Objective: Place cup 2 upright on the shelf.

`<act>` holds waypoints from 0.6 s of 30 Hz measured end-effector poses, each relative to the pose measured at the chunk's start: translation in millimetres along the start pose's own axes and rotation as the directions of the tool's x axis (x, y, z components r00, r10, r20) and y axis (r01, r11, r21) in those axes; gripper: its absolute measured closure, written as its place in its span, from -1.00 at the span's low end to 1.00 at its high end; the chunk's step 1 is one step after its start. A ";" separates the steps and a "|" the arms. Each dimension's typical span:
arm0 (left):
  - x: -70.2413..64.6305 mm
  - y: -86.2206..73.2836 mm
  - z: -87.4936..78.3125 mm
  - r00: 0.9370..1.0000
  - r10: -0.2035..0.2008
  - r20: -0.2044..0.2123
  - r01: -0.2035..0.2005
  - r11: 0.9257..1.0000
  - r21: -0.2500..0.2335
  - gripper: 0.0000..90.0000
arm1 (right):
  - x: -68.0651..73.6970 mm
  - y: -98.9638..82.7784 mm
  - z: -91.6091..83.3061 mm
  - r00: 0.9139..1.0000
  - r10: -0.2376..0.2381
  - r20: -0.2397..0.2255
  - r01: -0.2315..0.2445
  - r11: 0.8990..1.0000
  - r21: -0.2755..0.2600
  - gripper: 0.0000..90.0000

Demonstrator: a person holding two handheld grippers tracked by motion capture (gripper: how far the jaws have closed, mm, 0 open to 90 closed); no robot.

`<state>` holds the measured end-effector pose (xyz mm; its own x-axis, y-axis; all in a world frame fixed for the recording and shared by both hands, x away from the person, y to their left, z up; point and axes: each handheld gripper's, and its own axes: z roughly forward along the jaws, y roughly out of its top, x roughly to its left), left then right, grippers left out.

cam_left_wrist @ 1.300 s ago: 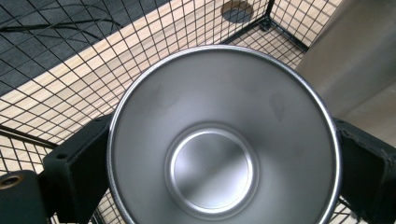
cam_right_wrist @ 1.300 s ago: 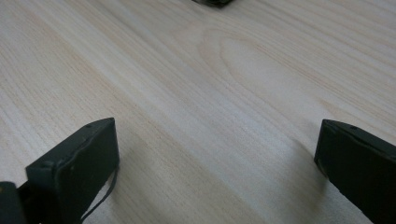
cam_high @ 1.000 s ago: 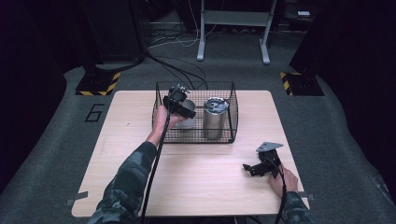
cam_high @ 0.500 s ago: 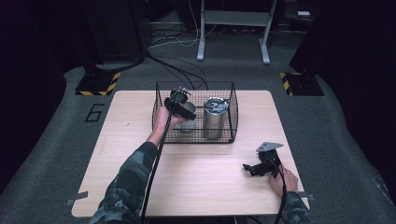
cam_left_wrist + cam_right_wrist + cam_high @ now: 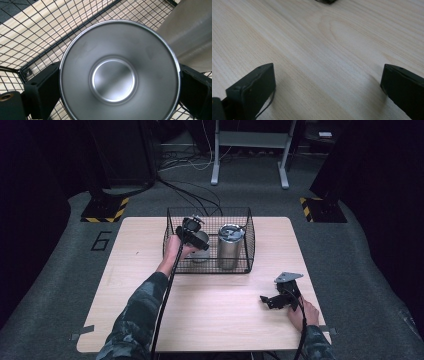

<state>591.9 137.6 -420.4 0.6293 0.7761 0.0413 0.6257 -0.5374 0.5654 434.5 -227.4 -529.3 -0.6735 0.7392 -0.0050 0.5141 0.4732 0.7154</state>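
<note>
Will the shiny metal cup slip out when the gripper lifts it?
Maybe: the cup looks smooth and polished, and the left gripper clamps only its round sides. It's open and hollow, so probably light. It looks stiff, unlikely to bend.

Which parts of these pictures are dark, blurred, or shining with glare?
High view: the wooden table is lit, the room around it nearly black. Left gripper view: soft sheen inside the steel cup, mesh sharp. Right gripper view: the right gripper jaws look slightly soft, with faint shadows.

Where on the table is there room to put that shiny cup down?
The table has bare wood left of the wire basket, and in front of it between the sleeve and the right gripper. Inside the basket it's crowded: the left gripper holds the cup beside the tall tumbler.
</note>
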 end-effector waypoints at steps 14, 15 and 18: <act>-0.3 0.4 -20.9 1.000 -0.010 0.016 0.011 0.995 -0.097 -0.99 | 0.3 0.1 0.4 1.000 0.005 0.007 -0.005 1.000 -0.002 -1.00; -0.1 0.5 -23.4 1.000 -0.008 0.016 0.009 0.995 -0.103 -0.99 | 0.2 0.0 0.2 1.000 0.003 0.006 -0.003 1.000 -0.001 -1.00; -0.3 0.5 -29.9 1.000 -0.007 0.014 0.009 0.993 -0.119 -0.99 | -0.1 0.0 0.2 1.000 -0.001 0.005 0.001 1.000 0.000 -1.00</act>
<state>578.2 147.0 -395.5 0.6315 0.7749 0.0255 0.5718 -0.4878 0.6596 434.6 -227.4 -529.4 -0.6711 0.7413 -0.0093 0.5137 0.4740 0.7151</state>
